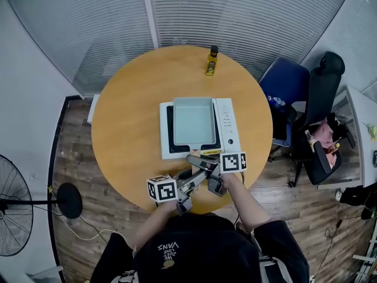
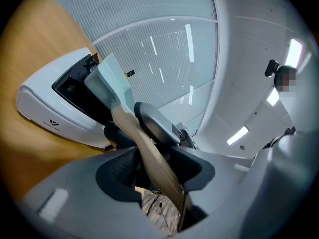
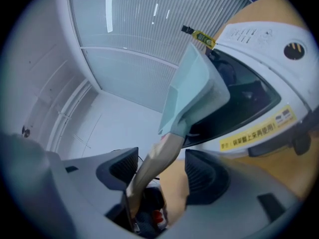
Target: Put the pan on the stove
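Observation:
The pale grey-green square pan rests on the black top of the white stove in the middle of the round wooden table. Its wooden handle points toward me. My left gripper is shut on that handle, which runs slantwise between its pads. My right gripper stands around the same handle, open, with a gap showing at its right pad. The pan lies just ahead in both gripper views.
A yellow bottle stands at the table's far edge. A blue chair and a black office chair crowd the right side. A floor fan stands at the left. The stove's control panel is on its right.

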`<state>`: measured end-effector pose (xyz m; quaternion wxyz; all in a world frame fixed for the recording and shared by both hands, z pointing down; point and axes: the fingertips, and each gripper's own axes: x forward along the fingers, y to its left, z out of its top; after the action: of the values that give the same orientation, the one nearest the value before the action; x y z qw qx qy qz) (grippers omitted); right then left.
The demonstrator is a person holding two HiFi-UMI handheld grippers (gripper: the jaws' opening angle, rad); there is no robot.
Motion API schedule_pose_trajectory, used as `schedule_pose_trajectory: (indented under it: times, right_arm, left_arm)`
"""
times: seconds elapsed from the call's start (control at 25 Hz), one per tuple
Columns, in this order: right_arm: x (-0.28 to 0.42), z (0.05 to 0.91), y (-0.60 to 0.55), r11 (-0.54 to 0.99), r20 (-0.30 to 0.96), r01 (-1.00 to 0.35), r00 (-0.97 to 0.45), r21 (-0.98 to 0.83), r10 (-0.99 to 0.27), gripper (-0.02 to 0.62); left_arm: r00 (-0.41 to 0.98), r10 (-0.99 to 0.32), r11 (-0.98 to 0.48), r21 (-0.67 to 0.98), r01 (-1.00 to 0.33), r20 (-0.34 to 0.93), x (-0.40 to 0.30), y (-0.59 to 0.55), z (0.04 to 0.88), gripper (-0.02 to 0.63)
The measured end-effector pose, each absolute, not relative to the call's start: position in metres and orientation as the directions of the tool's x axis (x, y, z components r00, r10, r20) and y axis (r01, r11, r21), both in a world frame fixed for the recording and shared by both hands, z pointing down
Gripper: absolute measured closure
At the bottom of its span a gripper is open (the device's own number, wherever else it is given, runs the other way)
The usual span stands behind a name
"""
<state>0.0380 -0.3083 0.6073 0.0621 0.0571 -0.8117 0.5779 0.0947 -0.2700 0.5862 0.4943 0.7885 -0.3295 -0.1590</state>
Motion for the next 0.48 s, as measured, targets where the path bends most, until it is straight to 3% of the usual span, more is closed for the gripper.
schedule_pose_trajectory:
  times: [0.48]
  right_arm:
    - [0.0452,0.6067,-0.3087,0.324,0.172,-0.19,-0.982,-0.927,-0.083,0.327]
  left_arm:
    - [0.764,-0.638,-0.277,0.898,-0.343,0.095,0.0942,-0.2662,0.5947,0.324]
